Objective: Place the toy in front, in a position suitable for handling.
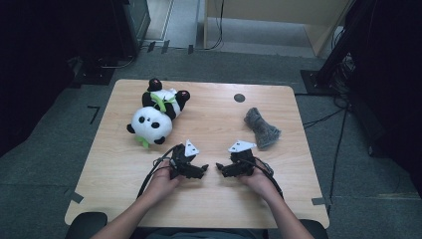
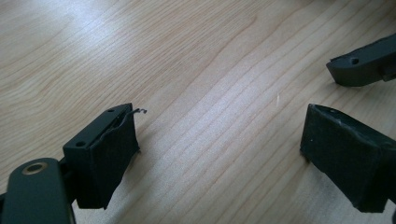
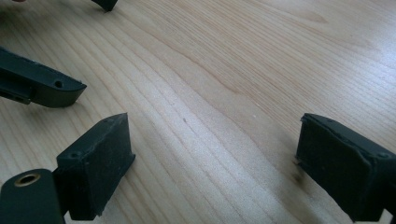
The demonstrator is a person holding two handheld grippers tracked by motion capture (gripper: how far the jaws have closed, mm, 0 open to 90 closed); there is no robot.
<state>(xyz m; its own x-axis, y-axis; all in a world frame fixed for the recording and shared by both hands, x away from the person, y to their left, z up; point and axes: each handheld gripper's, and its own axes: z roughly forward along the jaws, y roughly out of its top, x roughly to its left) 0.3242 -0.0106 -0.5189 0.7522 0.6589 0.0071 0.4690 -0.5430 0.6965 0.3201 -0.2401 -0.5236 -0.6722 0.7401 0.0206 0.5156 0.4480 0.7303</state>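
Note:
A black-and-white panda plush [image 1: 157, 112] with green trim lies on its back at the far left of the wooden table [image 1: 209, 199]. A crumpled grey cloth [image 1: 261, 127] lies at the right. My left gripper [image 1: 203, 170] rests low on the table near the front middle, jaws open and bare wood between them [image 2: 219, 140]. My right gripper [image 1: 220, 168] faces it a few centimetres away, also open with nothing between its pads [image 3: 212, 149]. The tips of the two grippers point toward each other, apart.
A small dark round mark [image 1: 239, 97] sits near the table's far edge. Cables [image 1: 149, 177] trail from both grippers toward the front. Grey carpet, black stands and floor cables surround the table.

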